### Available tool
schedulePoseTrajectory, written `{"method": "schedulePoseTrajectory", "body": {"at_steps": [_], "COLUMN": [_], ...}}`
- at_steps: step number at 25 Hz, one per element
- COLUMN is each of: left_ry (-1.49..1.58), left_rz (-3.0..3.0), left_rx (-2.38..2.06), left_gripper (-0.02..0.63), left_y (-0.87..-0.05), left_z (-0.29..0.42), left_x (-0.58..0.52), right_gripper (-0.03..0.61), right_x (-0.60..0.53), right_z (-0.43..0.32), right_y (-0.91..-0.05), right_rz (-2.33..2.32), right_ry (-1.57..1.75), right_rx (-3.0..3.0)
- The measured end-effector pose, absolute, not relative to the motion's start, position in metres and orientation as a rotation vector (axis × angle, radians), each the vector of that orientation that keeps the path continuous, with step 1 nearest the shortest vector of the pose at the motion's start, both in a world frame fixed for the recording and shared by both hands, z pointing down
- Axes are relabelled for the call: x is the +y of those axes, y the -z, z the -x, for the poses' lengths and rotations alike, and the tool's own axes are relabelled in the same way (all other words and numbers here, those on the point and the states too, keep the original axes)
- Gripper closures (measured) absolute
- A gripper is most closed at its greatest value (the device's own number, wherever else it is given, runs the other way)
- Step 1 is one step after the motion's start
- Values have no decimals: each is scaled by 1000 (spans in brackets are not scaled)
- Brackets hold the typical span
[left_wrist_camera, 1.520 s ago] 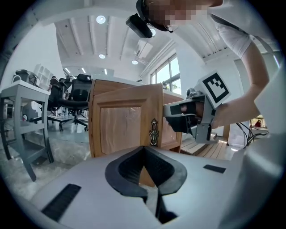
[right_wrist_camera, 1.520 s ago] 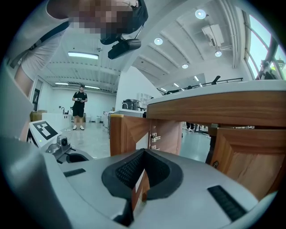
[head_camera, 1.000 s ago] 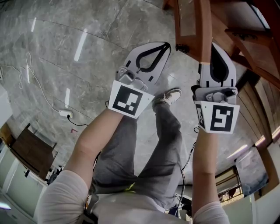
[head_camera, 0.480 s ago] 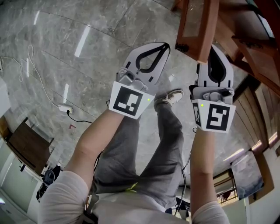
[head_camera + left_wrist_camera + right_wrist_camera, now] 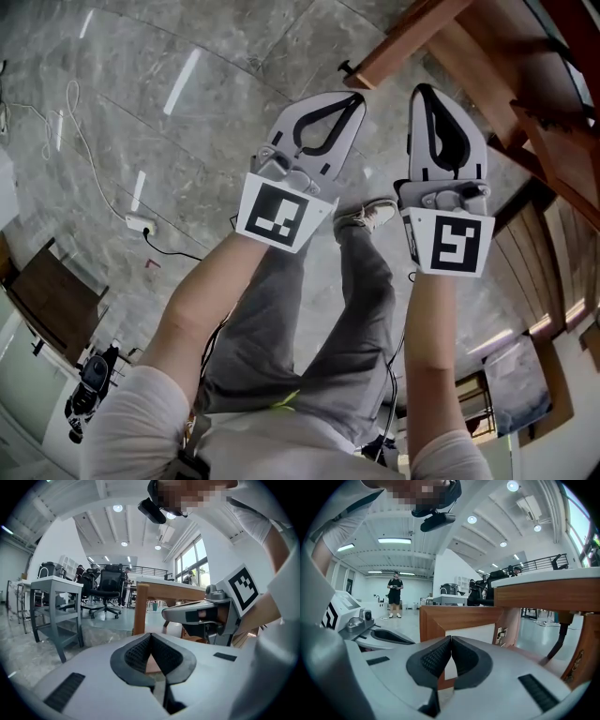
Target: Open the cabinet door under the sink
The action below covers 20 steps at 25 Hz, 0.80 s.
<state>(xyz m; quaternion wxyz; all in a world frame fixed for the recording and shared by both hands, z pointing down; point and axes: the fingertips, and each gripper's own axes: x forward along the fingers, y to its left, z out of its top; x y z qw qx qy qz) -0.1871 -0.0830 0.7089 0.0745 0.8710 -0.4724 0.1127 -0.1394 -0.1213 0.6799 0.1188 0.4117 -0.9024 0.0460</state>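
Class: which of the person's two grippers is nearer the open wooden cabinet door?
Right. The right gripper faces the wooden cabinet door from close by, not touching it. The left gripper, alongside, points toward the door's free edge from farther off.

We see a white power strip [image 5: 138,225] lying on the grey marble floor [image 5: 216,131]. Farther off stand black office chairs [image 5: 108,590], a grey metal table [image 5: 54,606] and a person [image 5: 395,595].

Cabinet door [image 5: 403,42] brown wood; floor [image 5: 141,94] grey veined marble; left gripper [image 5: 353,96], right gripper [image 5: 421,91] white.
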Motion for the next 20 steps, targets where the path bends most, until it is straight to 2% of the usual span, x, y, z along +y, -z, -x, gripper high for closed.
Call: {"method": "schedulePoseTrajectory", "body": {"at_steps": [13, 20], "left_ry": [-327, -331], "left_rz": [-2557, -2562], "left_rx": [-1486, -1485], "left_gripper": [595, 595], "left_y": [-711, -701], "left_z": [227, 226], "left_x": [-83, -85], "right_gripper": [548, 548], "right_x": [-125, -127], "right_z": [177, 167], "right_y": [-676, -668], "right_rz": [-1140, -1179], "right_ry": [-105, -132], "right_rx": [-2653, -2634]}}
